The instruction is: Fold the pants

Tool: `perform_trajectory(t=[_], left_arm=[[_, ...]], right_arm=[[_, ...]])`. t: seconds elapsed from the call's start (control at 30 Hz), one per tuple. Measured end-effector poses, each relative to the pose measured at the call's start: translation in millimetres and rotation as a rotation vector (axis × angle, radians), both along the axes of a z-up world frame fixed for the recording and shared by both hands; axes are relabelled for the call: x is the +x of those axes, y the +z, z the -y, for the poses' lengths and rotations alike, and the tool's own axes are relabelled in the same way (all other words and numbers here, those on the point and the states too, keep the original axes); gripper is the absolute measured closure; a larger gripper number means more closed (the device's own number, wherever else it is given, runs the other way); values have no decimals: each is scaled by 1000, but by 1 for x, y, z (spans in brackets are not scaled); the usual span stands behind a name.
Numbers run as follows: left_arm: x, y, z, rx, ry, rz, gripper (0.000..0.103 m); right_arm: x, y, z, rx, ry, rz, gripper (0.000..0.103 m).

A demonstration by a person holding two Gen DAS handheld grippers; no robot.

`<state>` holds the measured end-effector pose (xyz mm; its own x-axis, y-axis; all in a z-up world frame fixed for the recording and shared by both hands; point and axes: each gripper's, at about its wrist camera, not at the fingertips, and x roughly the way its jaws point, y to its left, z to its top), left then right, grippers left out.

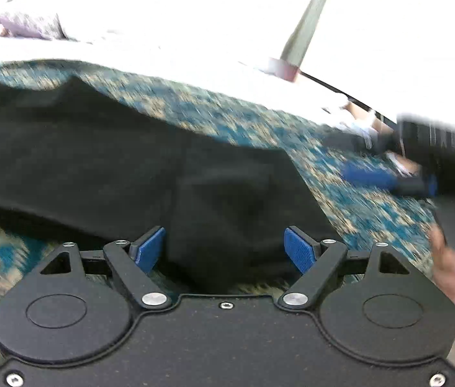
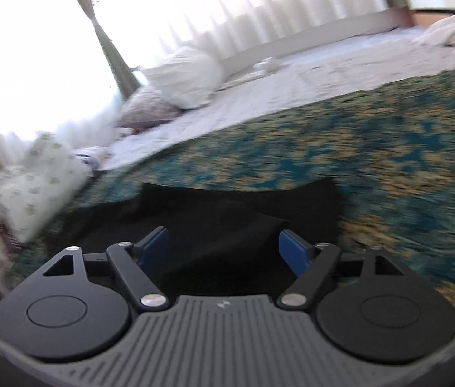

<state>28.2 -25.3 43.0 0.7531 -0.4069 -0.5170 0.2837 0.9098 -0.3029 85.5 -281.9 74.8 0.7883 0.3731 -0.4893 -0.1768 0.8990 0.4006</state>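
Black pants (image 1: 98, 161) lie spread on a teal and gold patterned bedspread (image 1: 211, 109). In the left wrist view my left gripper (image 1: 226, 248) is open, its blue pads wide apart just above the near edge of the pants. My right gripper (image 1: 388, 177) shows at the right, blurred, beyond the pants' right edge. In the right wrist view my right gripper (image 2: 224, 246) is open and low over a folded end of the pants (image 2: 227, 219). Nothing is between either pair of pads. Both views are motion-blurred.
White sheets (image 2: 292, 87) and several pillows (image 2: 188, 77) lie at the far side of the bed, with a patterned pillow (image 2: 34, 180) at the left edge. Bright curtained windows (image 2: 34, 48) stand behind. A hand (image 1: 450, 267) shows at the right.
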Motion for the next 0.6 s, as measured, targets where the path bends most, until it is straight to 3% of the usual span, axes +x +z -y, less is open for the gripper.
perform_trajectory(t=[0.13,0.2,0.3,0.4,0.43,0.47,0.5,0.53,0.6], left_arm=[[3,9,6,96,8,83,12],[7,8,17,153,-17,86,12],[28,-2,35,180,-41,44,11],[56,-17,45,176,-37,-59,13],[65,-20,49,199,-14,-83,31],[70,-19,51,231,17,-65,67],[73,-15,49,247,43,-44,82],[76,-12,41,228,56,-46,94],[83,-3,23,161,76,-48,94]], right_arm=[[-19,-17,-4,-157,-90,-12,17],[-27,-24,-7,-211,-104,-10,17],[-35,-33,-12,-266,-116,-12,17],[-43,-43,-15,-308,-130,-14,17],[-44,-45,-17,-318,-130,-14,17],[-46,-47,-18,-326,-129,-11,16],[-48,-48,-18,-332,-128,-8,16],[-51,-49,-19,-338,-126,-3,15],[-54,-52,-22,-348,-119,5,14]])
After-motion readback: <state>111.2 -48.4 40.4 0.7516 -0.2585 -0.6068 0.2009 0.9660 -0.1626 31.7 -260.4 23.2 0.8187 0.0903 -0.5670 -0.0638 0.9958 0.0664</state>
